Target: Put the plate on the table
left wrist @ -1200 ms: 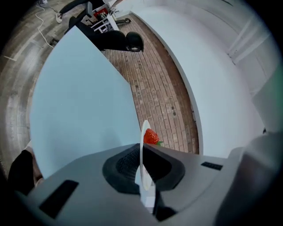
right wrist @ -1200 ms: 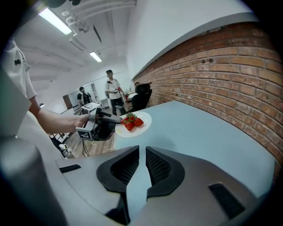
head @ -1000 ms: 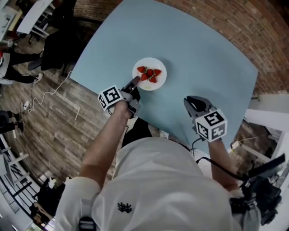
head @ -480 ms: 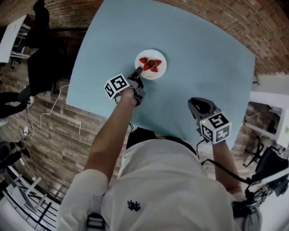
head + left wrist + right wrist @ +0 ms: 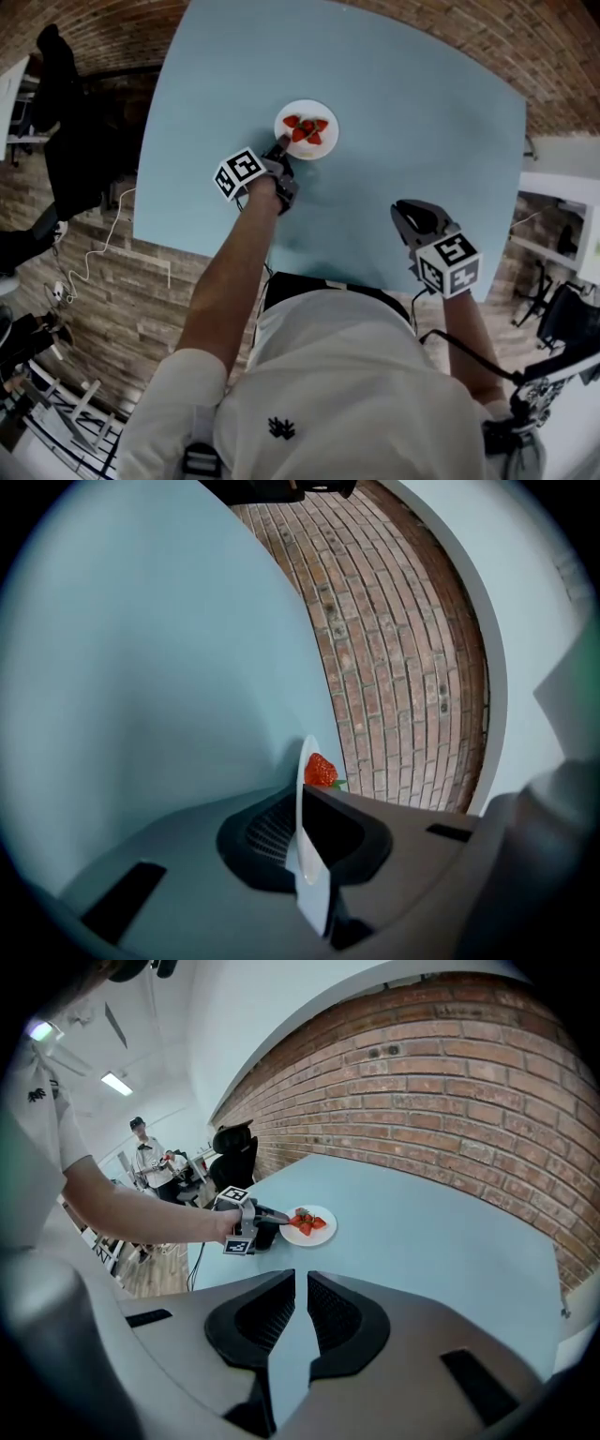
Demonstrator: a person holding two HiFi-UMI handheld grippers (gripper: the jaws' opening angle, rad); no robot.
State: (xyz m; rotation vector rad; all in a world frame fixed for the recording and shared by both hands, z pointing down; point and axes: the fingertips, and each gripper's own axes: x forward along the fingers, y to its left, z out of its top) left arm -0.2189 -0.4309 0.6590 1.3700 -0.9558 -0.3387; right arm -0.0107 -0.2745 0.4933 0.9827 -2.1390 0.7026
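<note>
A white plate (image 5: 307,129) carrying several red strawberries (image 5: 306,129) sits low over the light blue table (image 5: 403,112), left of its middle; whether it touches the top I cannot tell. My left gripper (image 5: 280,148) is shut on the plate's near rim. The left gripper view shows that rim (image 5: 305,841) edge-on between the jaws, with one strawberry (image 5: 321,771) beyond. In the right gripper view the plate (image 5: 314,1224) and the left gripper (image 5: 267,1214) appear far off. My right gripper (image 5: 406,214) hangs over the table's near right part, jaws shut on nothing (image 5: 301,1288).
A brick wall (image 5: 562,56) runs behind the table. To the left lie a wooden floor (image 5: 84,281), a white cable (image 5: 94,253) and a black chair (image 5: 66,122). In the right gripper view a person (image 5: 148,1162) stands far off by desks.
My left gripper has carried the plate farther in over the table, away from the near edge. The right gripper has stayed about where it was.
</note>
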